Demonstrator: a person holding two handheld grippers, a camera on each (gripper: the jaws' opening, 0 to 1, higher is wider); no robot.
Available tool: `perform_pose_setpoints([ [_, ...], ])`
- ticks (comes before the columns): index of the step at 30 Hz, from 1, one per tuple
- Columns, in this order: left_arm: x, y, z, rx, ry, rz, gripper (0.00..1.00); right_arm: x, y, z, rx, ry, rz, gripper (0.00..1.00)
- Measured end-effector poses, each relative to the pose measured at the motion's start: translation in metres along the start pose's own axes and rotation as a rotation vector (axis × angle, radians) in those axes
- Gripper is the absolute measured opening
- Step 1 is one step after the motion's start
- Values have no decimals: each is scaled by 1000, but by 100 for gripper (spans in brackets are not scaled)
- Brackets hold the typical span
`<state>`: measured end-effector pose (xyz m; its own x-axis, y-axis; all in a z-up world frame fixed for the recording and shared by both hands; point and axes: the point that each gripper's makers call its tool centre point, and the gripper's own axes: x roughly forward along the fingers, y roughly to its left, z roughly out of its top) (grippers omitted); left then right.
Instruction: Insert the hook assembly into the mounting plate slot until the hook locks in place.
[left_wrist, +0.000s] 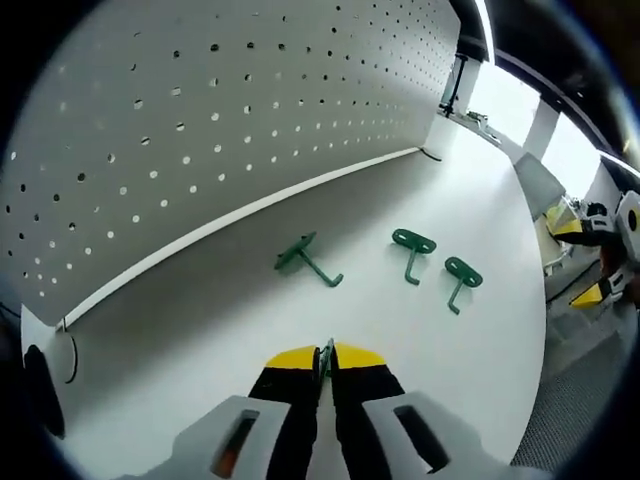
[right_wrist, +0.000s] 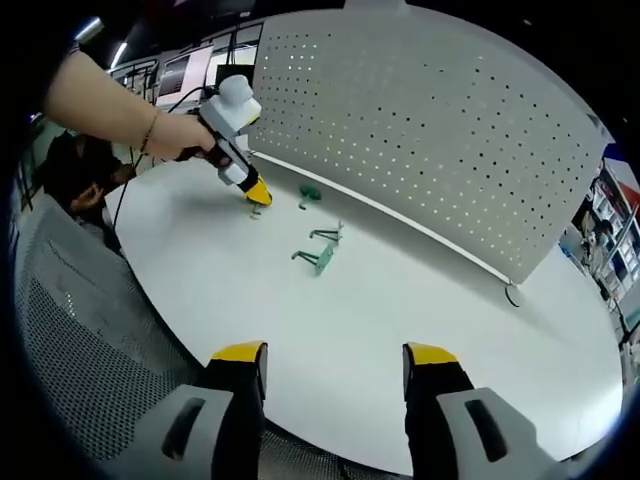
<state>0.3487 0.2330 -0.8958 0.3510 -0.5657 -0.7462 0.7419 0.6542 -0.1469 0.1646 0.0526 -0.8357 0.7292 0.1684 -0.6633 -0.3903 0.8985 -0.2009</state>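
Three green hooks lying on the white surface (left_wrist: 470, 190) before the pegboard (left_wrist: 200, 130): one (left_wrist: 308, 260) tipped over, two (left_wrist: 412, 252) (left_wrist: 461, 281) flat just beside each other. Left tongs (left_wrist: 327, 357) pressed closed near the surface, a thin green sliver between the tips, too small to identify. Right tongs (right_wrist: 335, 355) spread open, holding nothing, well apart from the hooks.
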Motion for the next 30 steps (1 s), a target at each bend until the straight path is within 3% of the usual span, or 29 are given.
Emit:
perform_pose_setpoints([
  [10, -16, -2, 4, -35, -29, 1, 2, 0, 1, 0, -1, 3, 4, 51],
  [30, -74, -28, 21, -159, -170, 2, 1, -1, 3, 1, -10, -6, 12, 52],
])
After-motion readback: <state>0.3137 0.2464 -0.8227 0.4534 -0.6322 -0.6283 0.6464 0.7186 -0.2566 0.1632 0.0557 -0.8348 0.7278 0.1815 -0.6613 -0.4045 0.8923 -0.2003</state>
